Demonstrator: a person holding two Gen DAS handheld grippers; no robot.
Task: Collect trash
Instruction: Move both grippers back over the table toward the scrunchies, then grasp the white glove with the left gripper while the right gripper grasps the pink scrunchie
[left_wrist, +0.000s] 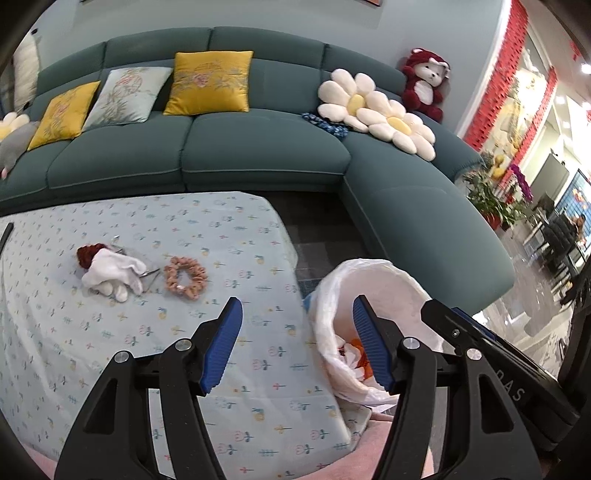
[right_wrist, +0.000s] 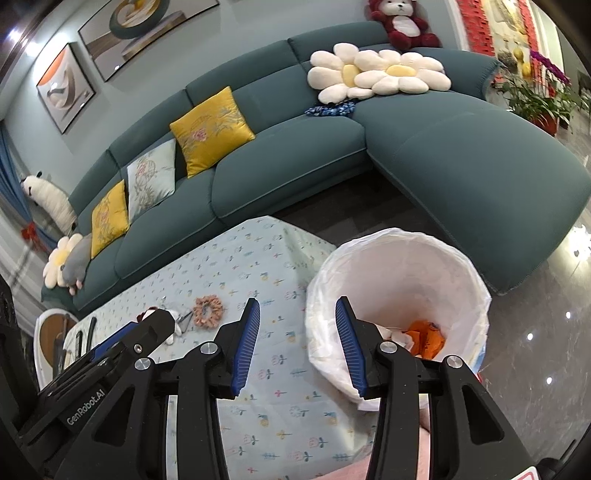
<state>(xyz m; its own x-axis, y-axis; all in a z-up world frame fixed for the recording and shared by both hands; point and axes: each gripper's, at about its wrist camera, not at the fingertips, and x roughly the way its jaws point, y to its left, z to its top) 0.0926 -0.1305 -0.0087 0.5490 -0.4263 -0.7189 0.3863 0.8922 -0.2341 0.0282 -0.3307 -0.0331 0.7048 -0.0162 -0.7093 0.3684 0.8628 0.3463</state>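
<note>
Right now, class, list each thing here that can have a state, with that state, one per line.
left gripper: open, holding nothing
right gripper: open, holding nothing
trash bin: upright beside the table, lined, orange and white trash inside
scrunchie: lying flat on the tablecloth
white cloth: crumpled on the tablecloth

Surface (left_wrist: 155, 332) under matt printed cloth; bin liner (right_wrist: 399, 266) thin crinkly plastic; scrunchie (left_wrist: 185, 277) soft gathered fabric; floor (right_wrist: 546, 332) glossy stone; claw pads (right_wrist: 245, 343) ribbed blue rubber.
</note>
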